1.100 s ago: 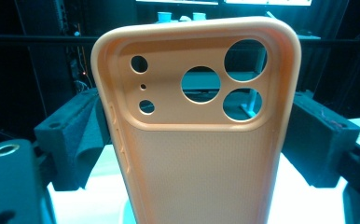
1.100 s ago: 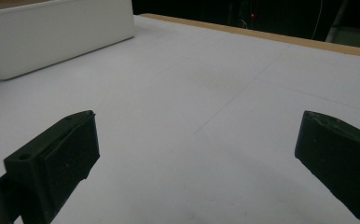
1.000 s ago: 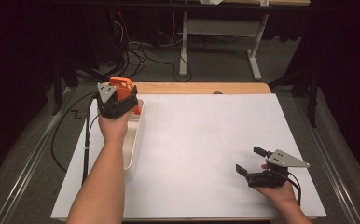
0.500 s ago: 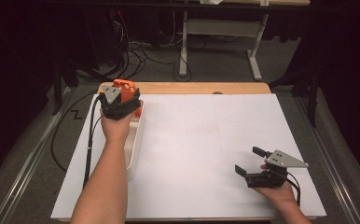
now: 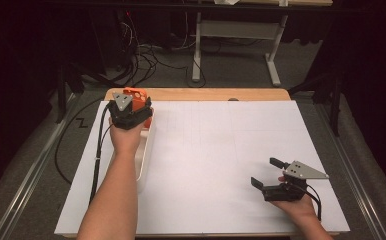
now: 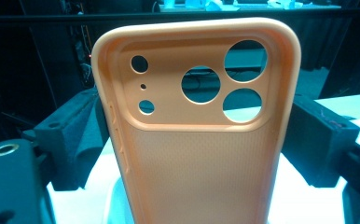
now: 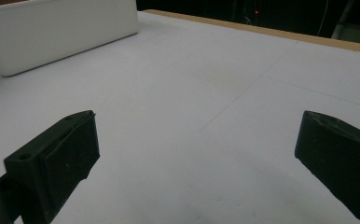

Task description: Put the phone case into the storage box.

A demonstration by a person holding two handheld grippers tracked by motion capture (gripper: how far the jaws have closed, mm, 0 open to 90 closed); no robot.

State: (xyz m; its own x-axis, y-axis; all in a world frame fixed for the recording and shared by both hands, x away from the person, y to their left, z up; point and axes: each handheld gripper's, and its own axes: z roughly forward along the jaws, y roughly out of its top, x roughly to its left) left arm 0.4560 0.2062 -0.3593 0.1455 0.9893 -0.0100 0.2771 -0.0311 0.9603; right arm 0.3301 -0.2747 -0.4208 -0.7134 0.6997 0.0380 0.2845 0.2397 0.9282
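An orange phone case (image 6: 197, 154) with several round camera holes stands upright between the black jaws of my left gripper (image 6: 197, 140), which is shut on its two long edges. From above, the left gripper (image 5: 127, 114) holds the phone case (image 5: 135, 96) over the far end of a white tray (image 5: 147, 150), near the table's far left corner. My right gripper (image 5: 267, 173) rests low at the near right of the white sheet. Its jaws are wide apart with nothing between them, as the right gripper (image 7: 197, 144) view confirms.
A white sheet (image 5: 216, 150) covers the wooden table (image 5: 201, 94). The white tray (image 7: 52, 32) lies far off to the left of the right gripper. A black cable (image 5: 98, 150) trails from the left gripper along the tray. Beyond the table are cables and a desk frame (image 5: 231, 35).
The left hand has turned slightly and drifted a little, still holding the orange case over the tray's far end. The right gripper has stayed in place, open.
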